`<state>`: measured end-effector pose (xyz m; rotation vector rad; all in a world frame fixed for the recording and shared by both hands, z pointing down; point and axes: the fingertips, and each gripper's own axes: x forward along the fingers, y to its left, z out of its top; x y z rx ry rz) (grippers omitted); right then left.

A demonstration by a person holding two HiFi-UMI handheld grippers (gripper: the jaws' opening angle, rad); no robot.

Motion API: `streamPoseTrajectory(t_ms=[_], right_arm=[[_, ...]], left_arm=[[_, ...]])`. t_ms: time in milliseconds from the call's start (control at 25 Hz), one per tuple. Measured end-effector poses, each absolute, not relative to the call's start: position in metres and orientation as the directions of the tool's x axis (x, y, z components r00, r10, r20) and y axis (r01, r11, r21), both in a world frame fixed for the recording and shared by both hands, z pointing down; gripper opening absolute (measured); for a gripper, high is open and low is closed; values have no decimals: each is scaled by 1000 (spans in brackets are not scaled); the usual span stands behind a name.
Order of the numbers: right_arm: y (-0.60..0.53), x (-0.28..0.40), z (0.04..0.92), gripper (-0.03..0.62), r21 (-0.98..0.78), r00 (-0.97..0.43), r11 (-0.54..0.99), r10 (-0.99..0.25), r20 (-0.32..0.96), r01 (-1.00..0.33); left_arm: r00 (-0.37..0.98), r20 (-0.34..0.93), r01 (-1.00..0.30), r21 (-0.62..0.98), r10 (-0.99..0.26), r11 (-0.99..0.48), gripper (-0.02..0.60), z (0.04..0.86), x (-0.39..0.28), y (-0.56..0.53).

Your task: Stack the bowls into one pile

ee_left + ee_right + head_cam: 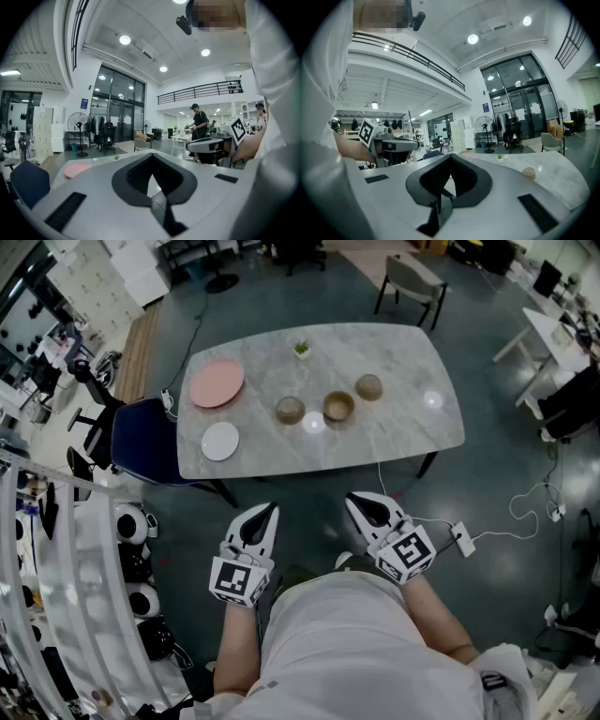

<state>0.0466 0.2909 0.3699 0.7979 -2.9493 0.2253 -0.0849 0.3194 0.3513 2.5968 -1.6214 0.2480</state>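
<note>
Three brown bowls stand apart in a row on the marble table (412,427): one on the left (290,410), one in the middle (338,406) and one on the right, a little farther back (368,386). Only one bowl (528,172) appears in the right gripper view. Both grippers hang in front of the person's body, short of the table's near edge. My left gripper (270,509) (151,158) is shut and empty. My right gripper (352,499) (450,157) is shut and empty too. Each gripper view catches the other gripper off to the side.
A pink plate (217,382) (77,168) and a white plate (220,441) lie on the table's left part. A small potted plant (302,349) stands at the far edge. A dark blue chair (141,442) is at the left end, and a power strip (462,538) with cables lies on the floor.
</note>
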Motion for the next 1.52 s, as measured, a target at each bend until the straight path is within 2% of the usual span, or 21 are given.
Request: streamPoseTrajectory(t_ms=[360, 680, 1160, 1520], right_arm=[[267, 94, 377, 8, -158, -873, 859, -477, 101, -487], [241, 116, 399, 8, -221, -839, 809, -525, 143, -544], [136, 82, 409, 8, -224, -757, 723, -611, 231, -653], [57, 31, 411, 8, -215, -664, 628, -698, 267, -747]], left_arm=[[374, 191, -925, 9, -907, -380, 2, 356, -50, 288], [402, 233, -914, 48, -885, -402, 3, 381, -40, 256], [489, 231, -872, 101, -841, -480, 4, 397, -88, 132], [522, 296, -852, 144, -800, -503, 131, 426, -159, 53]])
